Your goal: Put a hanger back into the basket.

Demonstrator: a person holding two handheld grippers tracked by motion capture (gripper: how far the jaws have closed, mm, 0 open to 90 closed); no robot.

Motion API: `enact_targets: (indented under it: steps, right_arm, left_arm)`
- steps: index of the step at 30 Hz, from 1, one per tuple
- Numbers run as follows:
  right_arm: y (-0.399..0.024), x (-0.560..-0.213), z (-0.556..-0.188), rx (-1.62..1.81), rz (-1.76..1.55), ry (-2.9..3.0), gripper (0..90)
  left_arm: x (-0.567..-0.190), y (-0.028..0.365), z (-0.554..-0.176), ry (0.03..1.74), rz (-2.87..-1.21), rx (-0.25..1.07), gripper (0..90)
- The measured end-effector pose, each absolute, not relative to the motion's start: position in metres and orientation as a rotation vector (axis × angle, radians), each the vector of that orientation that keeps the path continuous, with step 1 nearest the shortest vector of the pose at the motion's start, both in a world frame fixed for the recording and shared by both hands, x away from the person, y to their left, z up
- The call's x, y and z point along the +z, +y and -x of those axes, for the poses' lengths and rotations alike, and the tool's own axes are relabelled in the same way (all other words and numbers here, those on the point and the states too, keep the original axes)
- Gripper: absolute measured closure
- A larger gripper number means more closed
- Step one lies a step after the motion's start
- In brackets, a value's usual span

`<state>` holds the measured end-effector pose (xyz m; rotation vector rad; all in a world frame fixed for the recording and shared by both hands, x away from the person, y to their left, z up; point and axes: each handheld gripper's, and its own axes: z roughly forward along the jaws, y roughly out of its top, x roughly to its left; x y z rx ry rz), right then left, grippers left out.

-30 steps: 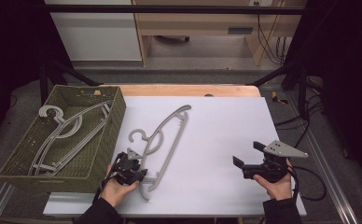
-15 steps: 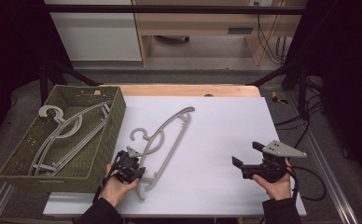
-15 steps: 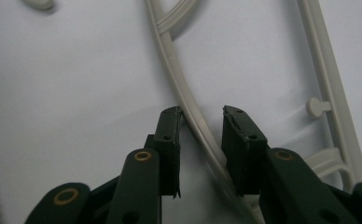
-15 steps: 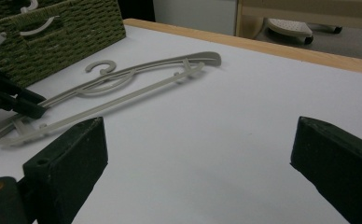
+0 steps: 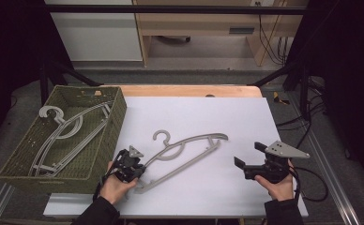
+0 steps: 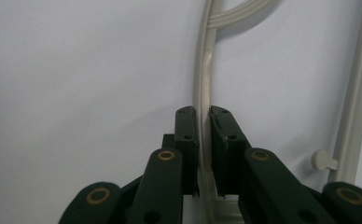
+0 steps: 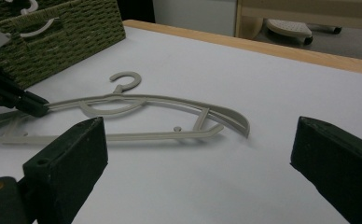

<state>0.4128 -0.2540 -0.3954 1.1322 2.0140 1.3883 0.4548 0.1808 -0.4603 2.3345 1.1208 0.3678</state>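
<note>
A grey plastic hanger lies flat on the white table top, hook toward the basket. My left gripper has just been closing and is now shut on the hanger's upper arm near its left end. In the left gripper view the pads press on the thin grey bar from both sides. My right gripper rests low at the front right, open wide with nothing between its jaws. Its view looks across the hanger toward the left gripper.
A woven green basket stands at the table's left with a few more grey hangers inside. A wooden strip borders the far edge. Cables trail off to the right.
The hanger has swung: its far end moved right and nearer, so it lies more crosswise. The left jaws have closed on its arm. Neither hand has shifted.
</note>
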Motion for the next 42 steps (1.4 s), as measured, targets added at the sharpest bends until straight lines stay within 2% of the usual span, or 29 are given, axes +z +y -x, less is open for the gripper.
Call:
enact_targets:
  steps: [2,4,11,16,20,29,42]
  right_arm:
    - [-0.254,-0.396,-0.413,1.388,-1.133,2.015,4.2]
    - [-0.255,-0.396,-0.413,1.386,-1.134,2.012,4.2]
    - [-0.255,-0.395,-0.413,1.386,-1.137,2.011,4.2]
    - [-0.254,-0.395,-0.413,1.388,-1.131,2.010,4.2]
    - [-0.253,-0.394,-0.413,1.389,-1.122,2.017,4.1]
    - [-0.255,-0.394,-0.412,1.394,-1.135,2.013,4.1]
    - [-0.257,-0.395,-0.413,1.390,-1.133,2.010,4.1]
  left_arm:
    - [-0.459,0.181,-0.454,1.126,-2.348,0.376,79.5]
    - [-0.458,0.183,-0.452,1.133,-2.356,0.387,72.7]
    - [-0.458,0.182,-0.450,1.141,-2.396,0.367,74.9]
    - [-0.458,0.175,-0.446,1.132,-2.420,0.425,79.7]
    - [-0.457,0.172,-0.447,1.155,-2.434,0.417,81.5]
    - [-0.457,0.178,-0.447,1.132,-2.374,0.419,82.9]
    - [-0.430,0.188,-0.435,1.077,-2.251,0.500,83.0]
